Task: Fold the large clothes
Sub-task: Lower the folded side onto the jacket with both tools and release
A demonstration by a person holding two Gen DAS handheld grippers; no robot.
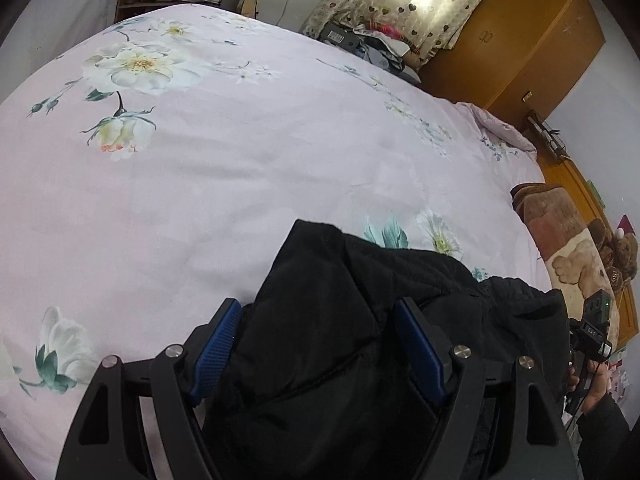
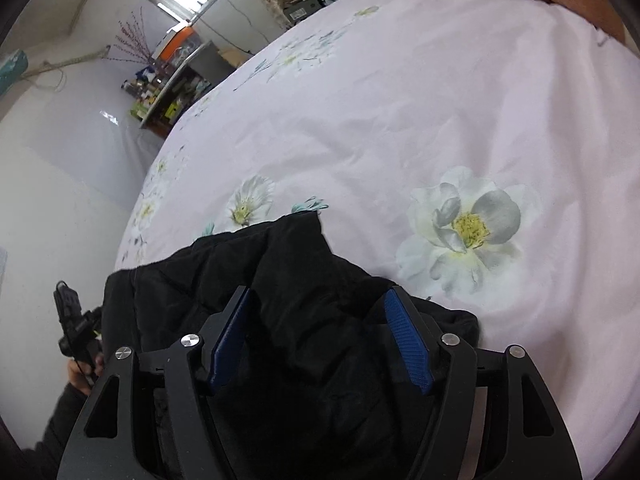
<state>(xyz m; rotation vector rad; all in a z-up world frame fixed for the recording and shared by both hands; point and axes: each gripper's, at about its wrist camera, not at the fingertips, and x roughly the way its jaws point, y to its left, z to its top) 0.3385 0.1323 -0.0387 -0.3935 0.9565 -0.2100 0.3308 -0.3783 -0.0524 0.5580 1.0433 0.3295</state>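
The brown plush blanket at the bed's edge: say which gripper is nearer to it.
Right. The right gripper sits just below the brown plush blanket; the left gripper is farther, across the black jacket.

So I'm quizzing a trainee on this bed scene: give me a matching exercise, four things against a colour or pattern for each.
Things:
1. garment
2. bedspread
3. gripper pads
4. wardrobe

Colours:
A. blue
B. orange-brown wood
C. black
D. pale pink with white flowers

Pairs: 1-C, 2-D, 3-A, 4-B
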